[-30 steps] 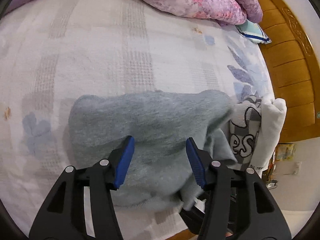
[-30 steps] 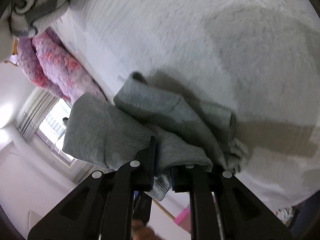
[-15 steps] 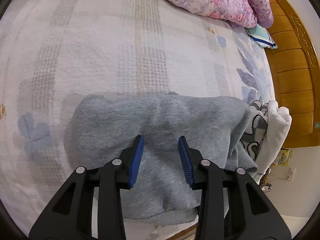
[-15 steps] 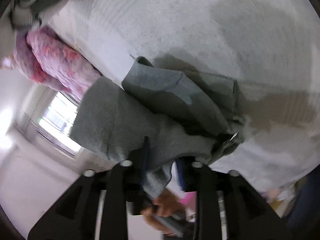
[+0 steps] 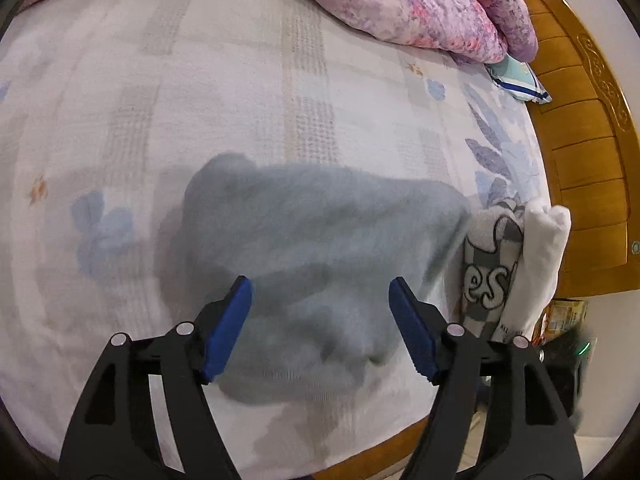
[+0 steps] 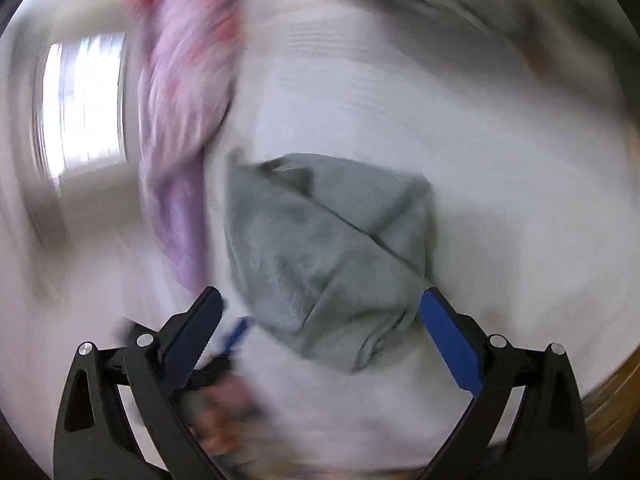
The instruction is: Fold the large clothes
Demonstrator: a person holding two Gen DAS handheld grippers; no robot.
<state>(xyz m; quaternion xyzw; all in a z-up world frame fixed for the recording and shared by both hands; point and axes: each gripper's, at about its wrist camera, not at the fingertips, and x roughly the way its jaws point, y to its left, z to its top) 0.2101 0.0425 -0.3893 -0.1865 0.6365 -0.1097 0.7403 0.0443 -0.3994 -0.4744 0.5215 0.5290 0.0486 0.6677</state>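
A grey folded sweater [image 5: 320, 256] lies on the bed's pale patterned cover [image 5: 200, 100], near the front edge. My left gripper [image 5: 320, 320] is open just above the sweater's near part, with nothing between its blue pads. In the blurred right wrist view the same sweater [image 6: 320, 248] lies as a folded bundle on the cover. My right gripper [image 6: 320, 320] is open wide over its near edge and holds nothing.
A folded grey-and-white printed garment [image 5: 488, 264] and a white folded one [image 5: 540, 256] stand right of the sweater. A pink-purple quilt [image 5: 420, 4] lies at the far side. A wooden headboard [image 5: 580, 140] is on the right. The bed's wooden front edge [image 5: 380, 452] is close below.
My right gripper has let go of the sweater and opened wide while swinging round. My left gripper has opened wider and pulled back a little. The sweater now lies loose on the bed.
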